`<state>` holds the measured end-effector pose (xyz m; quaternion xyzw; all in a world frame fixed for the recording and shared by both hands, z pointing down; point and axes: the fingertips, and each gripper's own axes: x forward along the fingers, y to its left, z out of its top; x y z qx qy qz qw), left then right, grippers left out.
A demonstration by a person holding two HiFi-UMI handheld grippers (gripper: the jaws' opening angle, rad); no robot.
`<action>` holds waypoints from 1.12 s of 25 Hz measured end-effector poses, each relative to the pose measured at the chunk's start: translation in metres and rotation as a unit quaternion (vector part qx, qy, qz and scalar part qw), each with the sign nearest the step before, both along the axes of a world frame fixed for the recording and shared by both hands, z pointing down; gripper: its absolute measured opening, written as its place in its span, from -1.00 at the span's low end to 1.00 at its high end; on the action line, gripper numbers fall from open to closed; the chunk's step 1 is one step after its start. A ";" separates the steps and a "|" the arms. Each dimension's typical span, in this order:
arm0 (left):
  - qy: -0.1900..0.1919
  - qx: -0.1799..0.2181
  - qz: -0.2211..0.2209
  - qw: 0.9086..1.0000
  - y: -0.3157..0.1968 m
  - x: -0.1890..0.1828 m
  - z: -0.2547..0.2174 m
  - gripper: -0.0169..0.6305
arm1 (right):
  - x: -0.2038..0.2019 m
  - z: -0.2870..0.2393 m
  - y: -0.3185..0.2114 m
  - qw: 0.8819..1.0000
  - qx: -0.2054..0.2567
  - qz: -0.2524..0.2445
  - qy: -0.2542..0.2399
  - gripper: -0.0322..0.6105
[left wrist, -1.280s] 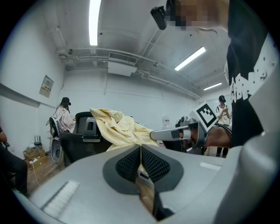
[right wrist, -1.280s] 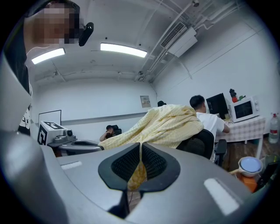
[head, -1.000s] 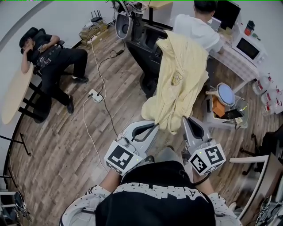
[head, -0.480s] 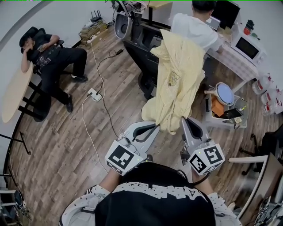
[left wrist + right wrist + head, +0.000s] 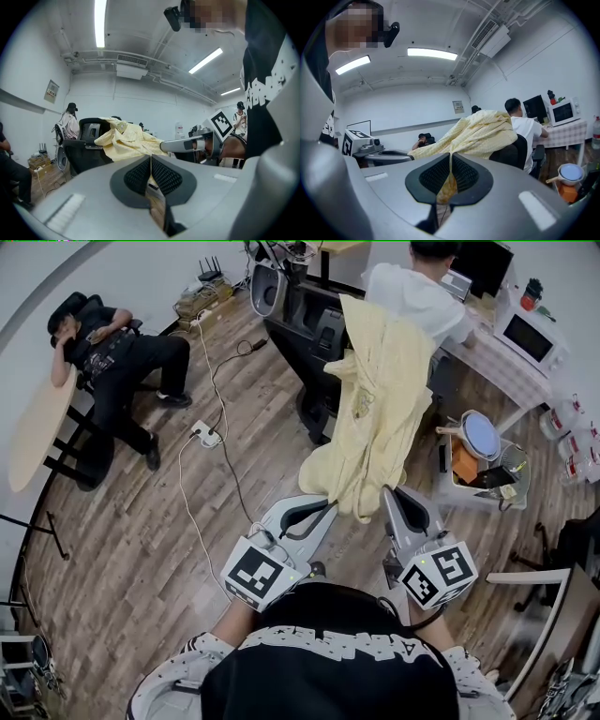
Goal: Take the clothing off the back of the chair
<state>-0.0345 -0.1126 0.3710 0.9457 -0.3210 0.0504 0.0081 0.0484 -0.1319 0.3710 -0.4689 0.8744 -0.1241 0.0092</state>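
Note:
A pale yellow shirt [image 5: 380, 399] hangs over the back of a black office chair [image 5: 314, 338] and stretches down toward me. My left gripper [image 5: 325, 505] is shut on the shirt's lower left hem. My right gripper [image 5: 385, 495] is shut on the lower right hem. In the left gripper view the yellow shirt [image 5: 129, 140] runs from the chair [image 5: 86, 143] into the closed pads [image 5: 161, 176]. The right gripper view shows the shirt [image 5: 480, 133] draped over the chair [image 5: 513, 152], with a fold pinched between the pads [image 5: 438, 176].
A person [image 5: 108, 348] reclines in a chair at the left beside a round table [image 5: 37, 427]. Another person [image 5: 417, 296] sits at a desk with a microwave [image 5: 530, 334]. A power strip [image 5: 204, 435] with cables lies on the wooden floor. A low cart [image 5: 478, 460] stands right of the shirt.
Both grippers have drawn back a little toward me with the hem, and the shirt now stretches longer from the chair back. The jaws stayed shut.

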 end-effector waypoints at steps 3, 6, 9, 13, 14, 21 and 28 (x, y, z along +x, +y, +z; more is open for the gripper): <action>-0.001 0.002 -0.001 1.000 0.005 0.002 -0.002 -0.93 | 0.001 -0.001 0.004 1.000 0.000 -0.003 0.000 -0.81; 0.000 -0.015 0.000 1.000 0.009 0.005 -0.003 -0.93 | 0.003 -0.002 0.007 1.000 -0.001 -0.003 0.001 -0.81; -0.003 -0.006 0.007 1.000 0.010 0.008 -0.003 -0.93 | 0.005 -0.003 0.009 1.000 -0.004 -0.001 0.002 -0.81; -0.003 -0.011 0.010 1.000 0.017 0.012 -0.002 -0.93 | 0.010 -0.002 0.014 1.000 -0.004 0.002 0.002 -0.81; -0.003 -0.013 0.011 1.000 0.019 0.014 -0.003 -0.93 | 0.011 -0.002 0.016 1.000 -0.003 0.002 0.001 -0.81; -0.008 -0.015 0.014 1.000 0.030 0.022 -0.001 -0.93 | 0.017 -0.003 0.026 1.000 -0.005 0.001 0.002 -0.81; -0.008 -0.013 0.014 1.000 0.042 0.027 0.000 -0.93 | 0.021 -0.001 0.038 1.000 -0.010 -0.002 0.004 -0.81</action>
